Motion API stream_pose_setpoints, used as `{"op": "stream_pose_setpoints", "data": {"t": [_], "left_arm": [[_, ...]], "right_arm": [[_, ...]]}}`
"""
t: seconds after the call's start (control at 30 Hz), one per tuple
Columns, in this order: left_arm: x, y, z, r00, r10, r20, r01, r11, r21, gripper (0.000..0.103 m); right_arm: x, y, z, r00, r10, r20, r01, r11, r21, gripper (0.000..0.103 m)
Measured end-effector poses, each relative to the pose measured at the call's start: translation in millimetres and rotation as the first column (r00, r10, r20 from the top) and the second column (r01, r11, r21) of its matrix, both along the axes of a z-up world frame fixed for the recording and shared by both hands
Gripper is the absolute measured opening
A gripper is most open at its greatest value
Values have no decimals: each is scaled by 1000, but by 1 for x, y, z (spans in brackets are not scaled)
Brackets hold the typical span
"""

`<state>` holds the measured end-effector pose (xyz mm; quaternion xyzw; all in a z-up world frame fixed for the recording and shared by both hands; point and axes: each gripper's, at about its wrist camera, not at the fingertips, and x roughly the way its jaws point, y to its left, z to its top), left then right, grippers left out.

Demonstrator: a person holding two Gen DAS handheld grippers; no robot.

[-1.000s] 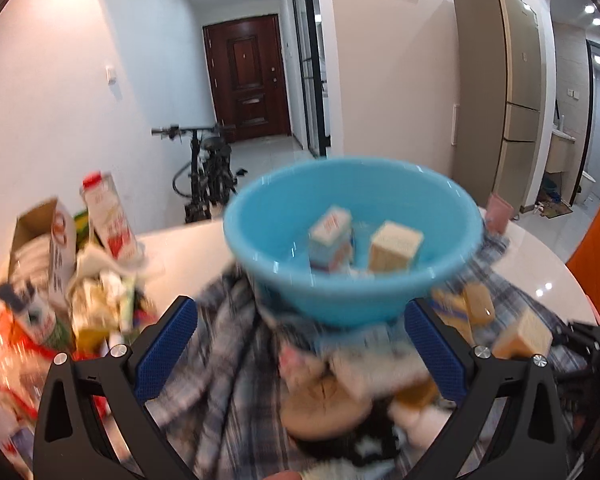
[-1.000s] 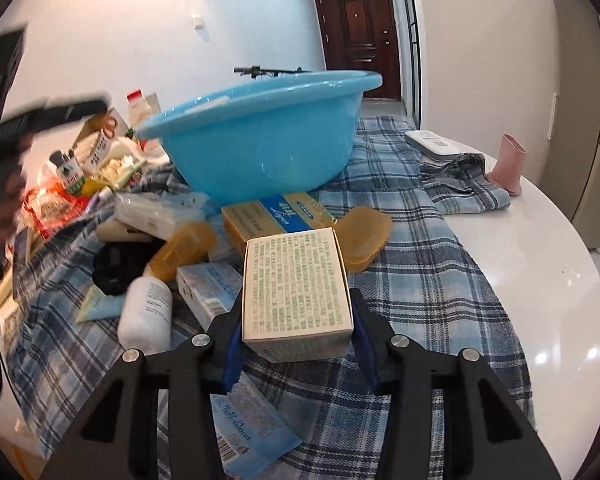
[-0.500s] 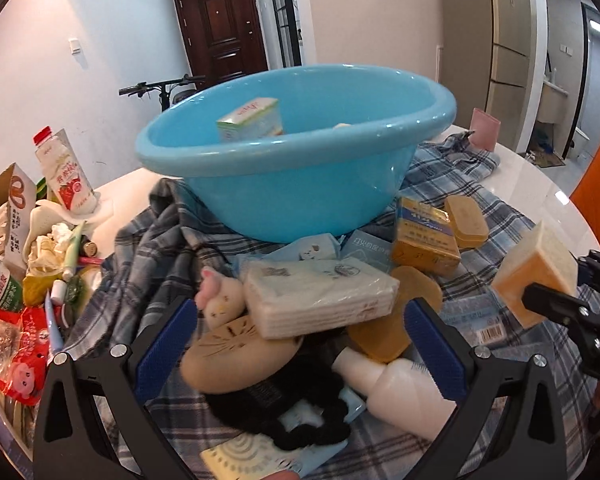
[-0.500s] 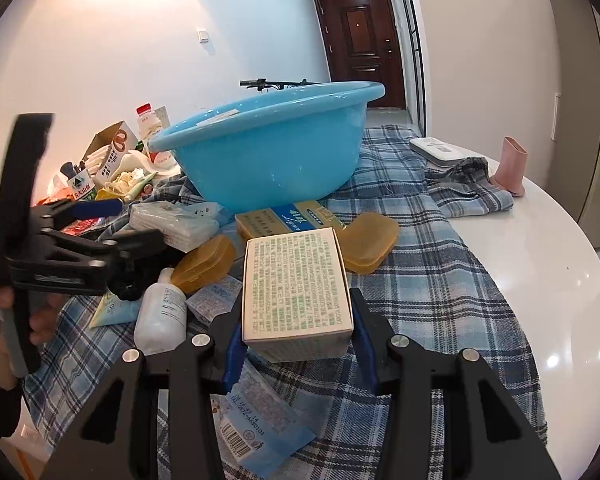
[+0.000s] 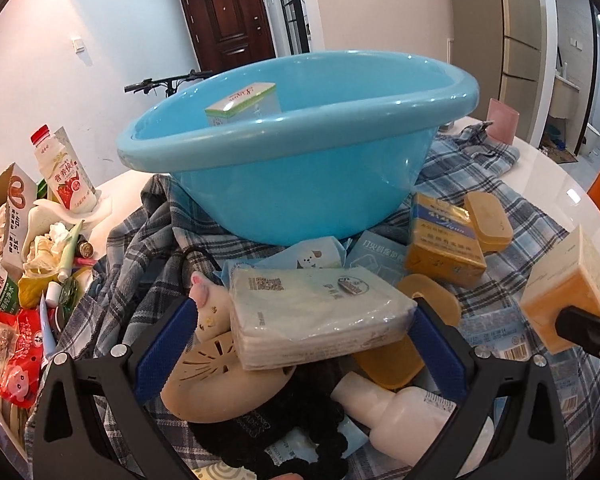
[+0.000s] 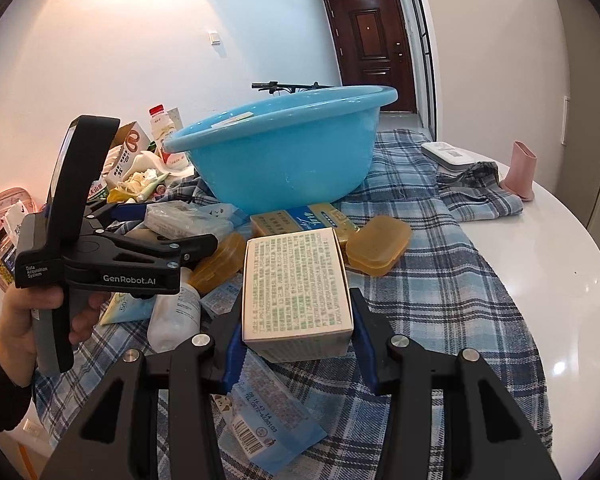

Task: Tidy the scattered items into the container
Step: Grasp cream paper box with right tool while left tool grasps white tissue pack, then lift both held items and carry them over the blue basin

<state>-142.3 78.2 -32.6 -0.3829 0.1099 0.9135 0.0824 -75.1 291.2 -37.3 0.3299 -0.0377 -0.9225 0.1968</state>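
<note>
Dark brown entrance door (image 6: 370, 50) at corridor end; bicycle handlebar (image 5: 166, 82) before white wall. Pink cup (image 6: 522, 176) upright on white table (image 6: 548, 248), beside plaid cloth (image 6: 440, 280). Red-capped milk bottle (image 5: 62, 174) among packaging at left

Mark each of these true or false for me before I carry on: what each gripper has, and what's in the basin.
1. The right gripper is shut on the white printed box. True.
2. The blue basin is empty. False: a small carton is inside.
3. The tissue pack lies between the left gripper fingers. True.
4. The white bottle stands upright. False: it lies on its side.
</note>
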Motion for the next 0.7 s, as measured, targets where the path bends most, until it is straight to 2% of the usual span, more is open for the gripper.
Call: {"op": "stream_pose_setpoints", "data": {"t": [0.03, 0.07, 0.37, 0.7], "left_arm": [[0, 0, 0, 1000, -9, 2, 8, 1000, 7, 84], [1, 0, 0, 1000, -15, 9, 15, 1000, 15, 79], [9, -10, 10, 1000, -25, -1, 25, 997, 72, 77], [33, -27, 35, 997, -41, -58, 48, 991, 124, 77]], "right_arm": [[0, 0, 0, 1000, -1, 1, 1, 1000, 0, 48], [0, 0, 0, 1000, -2, 1, 2, 1000, 0, 48], [2, -3, 1, 1000, -13, 4, 12, 1000, 8, 48], [9, -18, 21, 999, -17, -32, 18, 999, 31, 48]]}}
